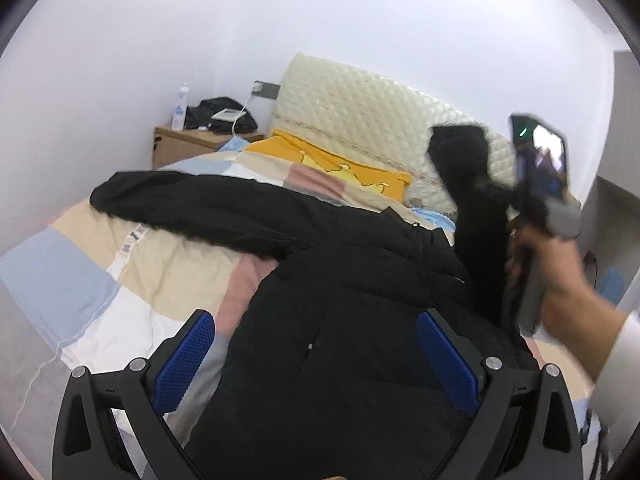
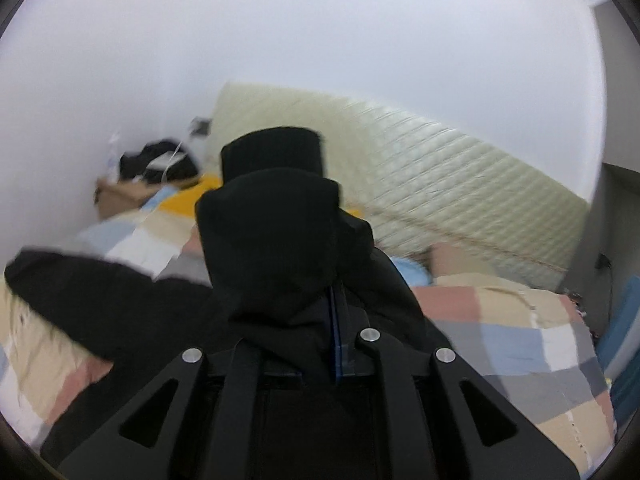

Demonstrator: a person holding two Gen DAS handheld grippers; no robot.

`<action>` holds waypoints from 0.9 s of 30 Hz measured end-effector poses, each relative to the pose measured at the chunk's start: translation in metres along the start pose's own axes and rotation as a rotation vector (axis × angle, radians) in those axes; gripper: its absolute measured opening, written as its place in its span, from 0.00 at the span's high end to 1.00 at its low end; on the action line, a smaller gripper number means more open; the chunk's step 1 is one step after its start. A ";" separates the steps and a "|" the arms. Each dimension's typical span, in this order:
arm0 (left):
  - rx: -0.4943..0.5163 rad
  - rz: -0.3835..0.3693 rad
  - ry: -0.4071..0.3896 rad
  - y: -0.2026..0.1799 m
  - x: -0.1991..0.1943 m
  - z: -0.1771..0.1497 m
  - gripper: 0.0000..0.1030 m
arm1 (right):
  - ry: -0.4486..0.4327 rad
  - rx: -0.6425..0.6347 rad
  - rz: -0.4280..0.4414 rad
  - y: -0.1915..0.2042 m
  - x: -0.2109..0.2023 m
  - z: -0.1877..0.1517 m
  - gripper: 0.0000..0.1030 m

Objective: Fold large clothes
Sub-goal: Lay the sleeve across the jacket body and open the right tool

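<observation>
Our left gripper [image 1: 316, 344] hangs low with its blue-padded jaws spread wide, nothing between them. Over on the right, our right hand [image 1: 560, 264] grips the handle of the other tool, bare forearm reaching in from the lower right. Our right gripper [image 2: 320, 320] is raised and tilted upward, jaws pinched tight on a fold of the black coat [image 2: 276, 232].

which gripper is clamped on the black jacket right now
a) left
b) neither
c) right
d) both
c) the right gripper is closed on a raised sleeve of the black jacket, while the left gripper hangs open above the jacket body with its blue pads apart.
</observation>
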State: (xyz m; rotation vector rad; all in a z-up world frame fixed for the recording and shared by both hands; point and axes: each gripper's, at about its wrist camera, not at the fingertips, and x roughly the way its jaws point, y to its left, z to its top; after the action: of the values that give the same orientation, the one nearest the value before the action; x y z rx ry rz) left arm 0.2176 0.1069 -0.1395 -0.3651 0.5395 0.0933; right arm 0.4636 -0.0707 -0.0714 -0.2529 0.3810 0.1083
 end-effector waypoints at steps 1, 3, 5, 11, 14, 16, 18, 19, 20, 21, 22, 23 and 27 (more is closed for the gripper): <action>-0.007 -0.018 -0.003 0.004 0.001 -0.001 0.01 | 0.015 -0.002 0.020 0.011 0.010 -0.008 0.90; 0.005 0.004 0.016 0.007 0.010 -0.002 0.01 | 0.044 0.006 0.046 0.030 0.027 -0.018 0.90; -0.012 0.017 0.051 0.012 0.020 -0.002 0.01 | 0.079 0.017 0.075 0.045 0.043 -0.031 0.89; -0.028 0.044 0.075 0.022 0.032 -0.004 0.01 | 0.177 0.019 0.143 0.083 0.082 -0.070 0.84; -0.018 0.045 0.085 0.022 0.037 -0.007 0.01 | 0.225 0.019 0.164 0.090 0.099 -0.091 0.78; 0.001 0.049 0.085 0.019 0.043 -0.012 0.01 | 0.269 0.016 0.182 0.096 0.111 -0.103 0.72; 0.052 0.081 0.107 0.014 0.055 -0.016 0.01 | 0.309 0.008 0.180 0.100 0.117 -0.108 0.66; 0.063 0.090 0.117 0.012 0.059 -0.017 0.01 | 0.330 0.012 0.191 0.101 0.120 -0.109 0.60; 0.068 0.095 0.130 0.010 0.063 -0.019 0.01 | 0.345 0.019 0.202 0.100 0.120 -0.108 0.57; 0.067 0.091 0.139 0.009 0.066 -0.021 0.01 | 0.364 0.032 0.224 0.099 0.121 -0.106 0.48; 0.069 0.092 0.143 0.008 0.068 -0.021 0.01 | 0.375 0.045 0.244 0.097 0.120 -0.104 0.36; 0.075 0.096 0.143 0.007 0.068 -0.022 0.01 | 0.384 0.060 0.265 0.095 0.117 -0.101 0.29; 0.122 0.113 0.112 -0.001 0.062 -0.023 0.01 | 0.334 0.099 0.294 0.078 0.087 -0.082 0.08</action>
State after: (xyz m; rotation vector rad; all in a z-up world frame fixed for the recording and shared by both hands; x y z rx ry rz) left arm 0.2598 0.0971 -0.1895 -0.2215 0.6731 0.1486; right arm 0.5028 -0.0122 -0.1955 -0.1147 0.7529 0.3376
